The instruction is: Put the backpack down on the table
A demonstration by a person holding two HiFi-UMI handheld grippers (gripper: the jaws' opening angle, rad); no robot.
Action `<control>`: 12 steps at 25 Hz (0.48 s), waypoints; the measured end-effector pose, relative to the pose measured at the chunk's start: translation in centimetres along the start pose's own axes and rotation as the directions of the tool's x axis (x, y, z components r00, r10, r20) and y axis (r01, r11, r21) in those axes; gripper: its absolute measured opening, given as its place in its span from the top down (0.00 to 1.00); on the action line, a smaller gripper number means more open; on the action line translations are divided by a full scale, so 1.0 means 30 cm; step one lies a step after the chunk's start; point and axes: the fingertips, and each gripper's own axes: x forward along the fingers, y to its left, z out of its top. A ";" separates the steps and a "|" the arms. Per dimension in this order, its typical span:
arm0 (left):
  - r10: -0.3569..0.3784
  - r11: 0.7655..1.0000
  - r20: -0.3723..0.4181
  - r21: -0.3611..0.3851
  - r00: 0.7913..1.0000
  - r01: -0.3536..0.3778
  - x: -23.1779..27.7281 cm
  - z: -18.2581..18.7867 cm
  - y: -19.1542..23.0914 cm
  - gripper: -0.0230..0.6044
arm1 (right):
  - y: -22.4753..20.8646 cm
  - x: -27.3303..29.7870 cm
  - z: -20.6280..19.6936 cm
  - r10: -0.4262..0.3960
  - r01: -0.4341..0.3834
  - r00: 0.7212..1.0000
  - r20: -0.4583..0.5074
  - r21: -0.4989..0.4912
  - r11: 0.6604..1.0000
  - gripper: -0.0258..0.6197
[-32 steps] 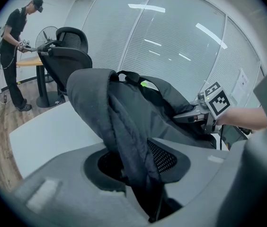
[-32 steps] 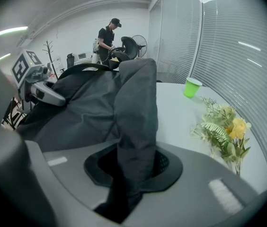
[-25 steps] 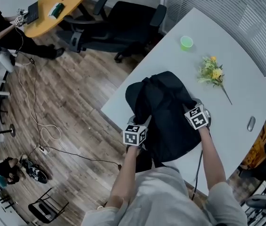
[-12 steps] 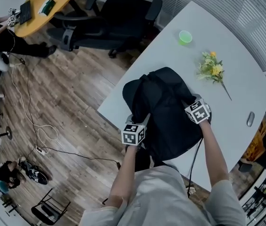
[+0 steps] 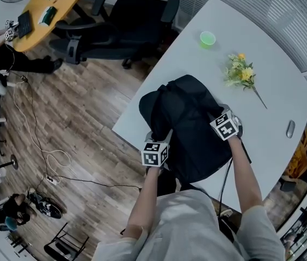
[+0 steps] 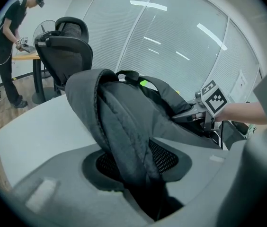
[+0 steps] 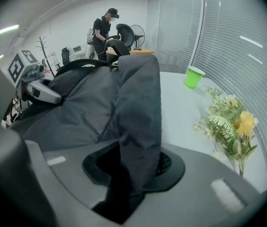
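Backpack [image 5: 189, 124] lies dark and slumped on the white surface [image 5: 273, 97], near the edge on the person's side. The left claw [image 5: 158, 140] is at its left side and the right claw [image 5: 218, 117] is at its right side. Both claws are opening. Each one has a fold of the backpack fabric between its jaws, and the fabric seems loose there, not pressed. A green cup [image 5: 207, 38] and some flowers [image 5: 239, 74] are farther away on the surface, apart from the backpack.

Matt cloth backpack [image 5: 191, 132], smooth matt table [image 5: 276, 116]
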 end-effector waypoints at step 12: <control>0.051 0.999 -0.016 0.016 0.999 -0.050 -0.046 0.006 -0.011 0.60 | 0.004 -0.041 0.000 -0.039 0.040 0.999 0.033 -0.022 0.999 0.74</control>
